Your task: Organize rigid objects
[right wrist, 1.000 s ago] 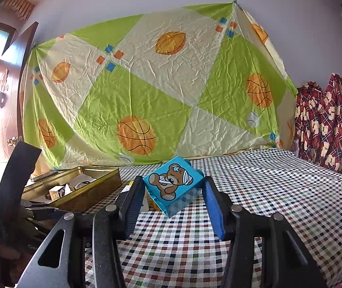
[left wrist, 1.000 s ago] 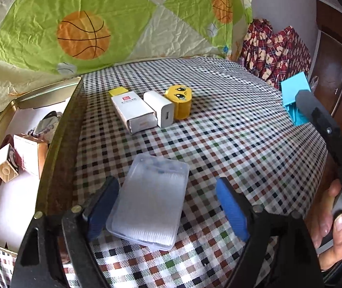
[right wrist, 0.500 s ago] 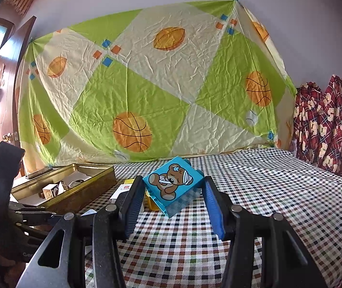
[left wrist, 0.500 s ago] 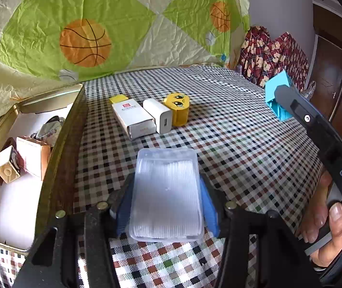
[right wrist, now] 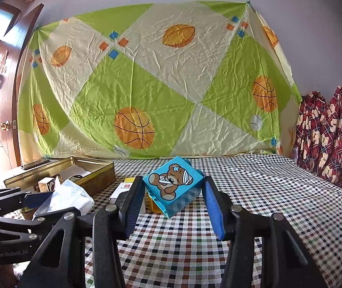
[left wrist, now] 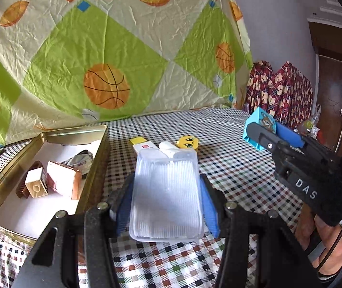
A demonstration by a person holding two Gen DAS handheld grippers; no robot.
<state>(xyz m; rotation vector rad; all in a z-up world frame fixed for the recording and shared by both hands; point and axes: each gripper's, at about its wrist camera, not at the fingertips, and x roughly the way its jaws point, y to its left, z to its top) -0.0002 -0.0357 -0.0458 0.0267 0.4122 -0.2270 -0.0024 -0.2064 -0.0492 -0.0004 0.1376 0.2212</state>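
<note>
Holding, my left gripper (left wrist: 166, 206): fingers pinching clear plastic case (left wrist: 167, 192), beside gold tin (left wrist: 98, 168). My right gripper (right wrist: 171, 201): fingers pinching blue bear box (right wrist: 173, 184).

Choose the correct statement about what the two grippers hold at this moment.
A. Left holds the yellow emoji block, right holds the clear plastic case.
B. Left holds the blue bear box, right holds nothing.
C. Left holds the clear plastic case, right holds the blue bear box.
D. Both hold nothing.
C: the left gripper clamps the clear plastic case and the right gripper clamps the blue bear box.
</note>
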